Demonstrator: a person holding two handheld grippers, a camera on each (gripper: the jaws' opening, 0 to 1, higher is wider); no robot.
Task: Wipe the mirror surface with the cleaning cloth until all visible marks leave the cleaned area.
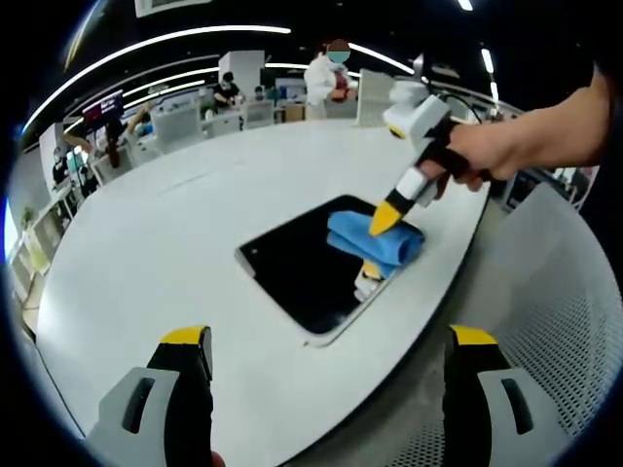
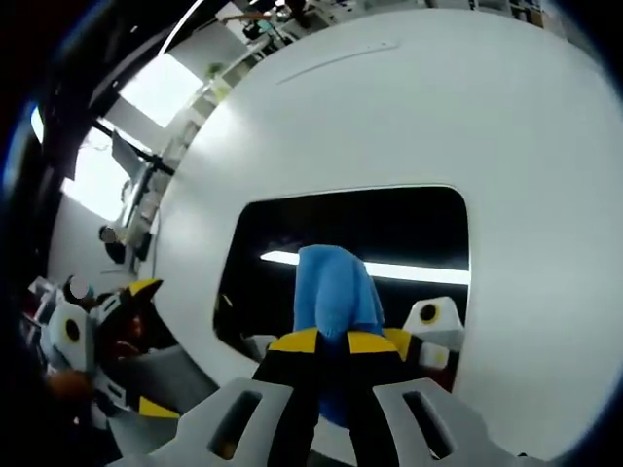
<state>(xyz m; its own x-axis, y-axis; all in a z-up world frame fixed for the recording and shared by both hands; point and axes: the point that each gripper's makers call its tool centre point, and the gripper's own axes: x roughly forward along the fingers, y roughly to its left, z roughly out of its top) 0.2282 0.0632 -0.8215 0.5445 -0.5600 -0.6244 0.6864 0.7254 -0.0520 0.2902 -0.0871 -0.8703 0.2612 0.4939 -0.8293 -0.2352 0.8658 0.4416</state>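
- Left gripper view: the left gripper [image 1: 329, 342] hangs above the near edge of the white table [image 1: 146, 253], its two yellow-tipped jaws set wide apart with nothing between them; it stands well back from the work.
- Ahead of those jaws lies the mirror [image 1: 297, 268], a dark rounded rectangle flat on the table. On its far end, to the right, rests the blue cleaning cloth [image 1: 380, 238].
- The right gripper [image 1: 386, 216], held in a person's hand [image 1: 477, 156], comes in from the right and points down into the cloth, pressing it against the glass.
- Right gripper view: the right gripper [image 2: 331, 342] has its jaws drawn close together on the cleaning cloth [image 2: 334, 287], which stands out beyond the tips and lies on the mirror [image 2: 389, 224]. The left gripper [image 2: 97, 321] shows at the left edge, off the glass.
- The mirror reflects a bright ceiling strip beyond the cloth; whether any marks lie on the glass is too fine to tell.
- Judged progress: wiping is under way, with cloth in contact near one end. The long dark stretch toward the left gripper appears yet to be covered, so the task reads as partly done at most.
- Mirror and cloth both sit inside the workspace.
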